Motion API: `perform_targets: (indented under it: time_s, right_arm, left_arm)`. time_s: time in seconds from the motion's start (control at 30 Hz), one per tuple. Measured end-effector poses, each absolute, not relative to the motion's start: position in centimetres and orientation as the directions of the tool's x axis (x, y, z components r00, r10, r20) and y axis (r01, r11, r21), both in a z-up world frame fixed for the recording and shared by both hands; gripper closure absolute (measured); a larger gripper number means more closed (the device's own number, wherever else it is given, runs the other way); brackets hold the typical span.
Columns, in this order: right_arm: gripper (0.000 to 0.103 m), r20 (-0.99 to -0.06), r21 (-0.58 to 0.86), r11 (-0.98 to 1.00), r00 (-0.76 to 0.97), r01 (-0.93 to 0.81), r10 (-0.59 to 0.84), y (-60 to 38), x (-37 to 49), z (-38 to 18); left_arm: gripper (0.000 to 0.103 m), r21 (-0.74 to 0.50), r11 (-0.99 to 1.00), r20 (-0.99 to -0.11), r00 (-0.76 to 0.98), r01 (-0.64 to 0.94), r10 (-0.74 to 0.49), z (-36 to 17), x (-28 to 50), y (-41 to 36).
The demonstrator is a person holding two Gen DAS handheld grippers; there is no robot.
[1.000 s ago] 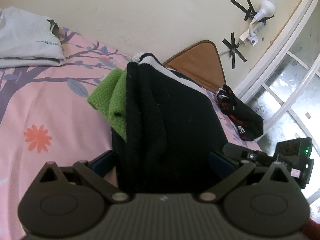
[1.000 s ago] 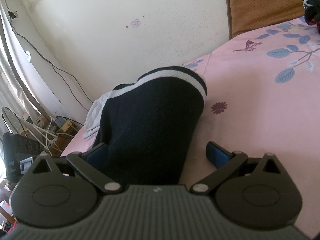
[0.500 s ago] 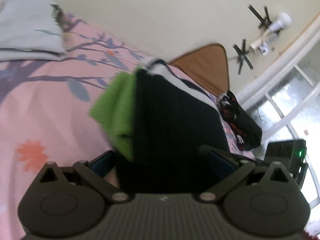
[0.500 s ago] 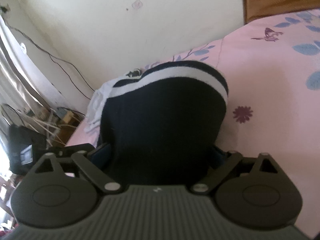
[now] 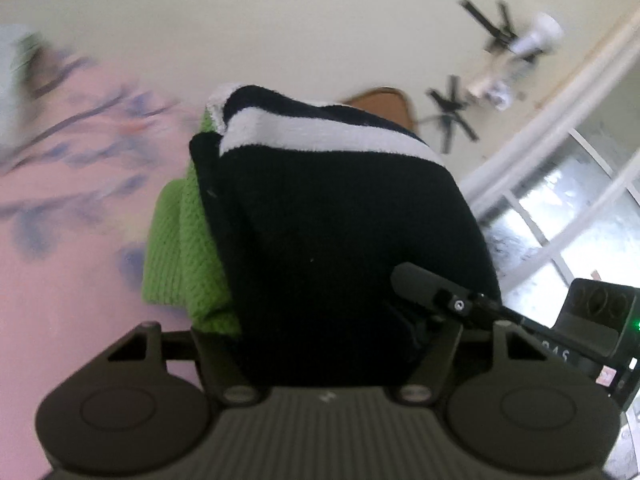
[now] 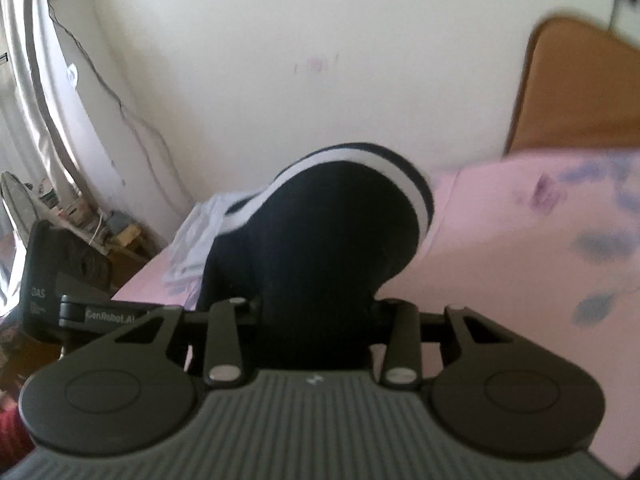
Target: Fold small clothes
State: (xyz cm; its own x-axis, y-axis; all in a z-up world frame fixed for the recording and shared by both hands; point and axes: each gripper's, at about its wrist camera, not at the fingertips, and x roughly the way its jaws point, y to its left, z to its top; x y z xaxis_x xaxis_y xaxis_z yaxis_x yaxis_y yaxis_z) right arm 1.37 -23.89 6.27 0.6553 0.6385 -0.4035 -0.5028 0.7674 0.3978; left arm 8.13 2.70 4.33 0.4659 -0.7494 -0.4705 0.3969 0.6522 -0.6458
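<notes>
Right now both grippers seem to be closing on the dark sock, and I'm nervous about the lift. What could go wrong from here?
1. The green cloth clings beside the black sock, so the closing left gripper may drag it along.
2. The right gripper pinches only a bunched end of the sock; it could slip as it closes.
3. The right gripper's finger sits close by the left gripper; they might collide.

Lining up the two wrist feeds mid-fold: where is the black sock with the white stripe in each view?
Left wrist: black sock fills the centre between the closing jaws of the left gripper, green cloth on its left.
Right wrist: the black sock sits centre, bunched between the closing jaws of the right gripper.
Shared landmark: the brown headboard against the wall.
</notes>
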Motion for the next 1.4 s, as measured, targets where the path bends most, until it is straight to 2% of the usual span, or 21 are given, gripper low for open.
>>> perform_targets:
  time_s: [0.13, 0.27, 0.3, 0.4, 0.47, 0.53, 0.57, 0.6, 0.67, 0.73, 0.83, 0.97, 1.13, 1.4]
  right_arm:
    - [0.061, -0.341, 0.365, 0.820, 0.755, -0.442, 0.559, -30.5, 2.0, 9.0]
    - [0.061, -0.262, 0.352, 0.879, 0.868, -0.321, 0.422, -39.3, 2.6, 12.2]
    - [0.061, -0.244, 0.362, 0.887, 0.889, -0.286, 0.387, -41.5, 2.8, 12.7]
    - [0.060, -0.217, 0.416, 0.895, 0.937, -0.164, 0.272, -48.0, 3.8, 12.8]
    - [0.055, -0.256, 0.430, 0.902, 0.952, -0.043, 0.168, -51.7, 5.1, 11.4]
    - [0.045, -0.378, 0.389, 0.912, 0.925, 0.131, 0.028, -54.5, 7.3, 8.9]
    - [0.040, -0.470, 0.346, 0.913, 0.882, 0.215, -0.029, -55.4, 8.7, 7.2]
    - [0.037, -0.507, 0.331, 0.912, 0.861, 0.241, -0.043, -56.2, 9.4, 5.3]
    - [0.032, -0.460, 0.390, 0.899, 0.888, 0.201, 0.001, -57.2, 8.7, 3.9]
    - [0.031, -0.452, 0.383, 0.907, 0.892, 0.175, 0.019, -57.1, 8.3, 3.9]
    - [0.029, -0.447, 0.341, 0.925, 0.895, 0.167, 0.004, -55.8, 7.7, 4.5]
    - [0.018, -0.376, 0.345, 0.920, 0.926, 0.185, -0.045, -54.5, 4.0, 5.0]
    - [0.018, -0.338, 0.425, 0.886, 0.940, 0.185, -0.034, -52.7, -1.7, 3.6]
    - [0.017, -0.368, 0.495, 0.846, 0.930, 0.198, -0.002, -50.7, -8.5, 0.1]
  left_arm:
    - [0.040, -0.613, 0.602, -0.443, 0.409, 0.512, -0.798, 8.7, 11.7, -6.3]
    - [0.039, -0.548, 0.552, -0.417, 0.367, 0.629, -0.832, 12.7, 14.7, -16.9]
    - [0.036, -0.538, 0.543, -0.414, 0.359, 0.645, -0.836, 13.2, 15.3, -19.3]
    - [0.002, -0.546, 0.540, -0.432, 0.336, 0.641, -0.837, 12.6, 17.5, -26.3]
    - [0.002, -0.523, 0.587, -0.488, 0.347, 0.618, -0.801, 10.8, 18.3, -29.4]
    - [0.009, -0.498, 0.638, -0.565, 0.338, 0.587, -0.752, 8.3, 18.7, -31.6]
    - [0.011, -0.491, 0.662, -0.603, 0.328, 0.566, -0.727, 7.0, 18.9, -32.3]
    - [0.013, -0.488, 0.677, -0.628, 0.317, 0.551, -0.711, 6.0, 19.0, -32.5]
    - [0.014, -0.482, 0.695, -0.654, 0.308, 0.534, -0.691, 4.5, 18.9, -32.5]
    - [0.014, -0.463, 0.714, -0.668, 0.323, 0.525, -0.671, 4.1, 18.7, -32.4]
    - [0.013, -0.450, 0.716, -0.661, 0.340, 0.533, -0.669, 4.7, 17.7, -31.8]
    - [0.011, -0.353, 0.724, -0.649, 0.403, 0.593, -0.646, 6.4, 15.0, -31.2]
    - [0.009, -0.272, 0.732, -0.651, 0.441, 0.625, -0.618, 6.5, 11.2, -29.5]
    - [0.005, -0.187, 0.761, -0.661, 0.494, 0.621, -0.565, 5.7, 5.3, -24.3]
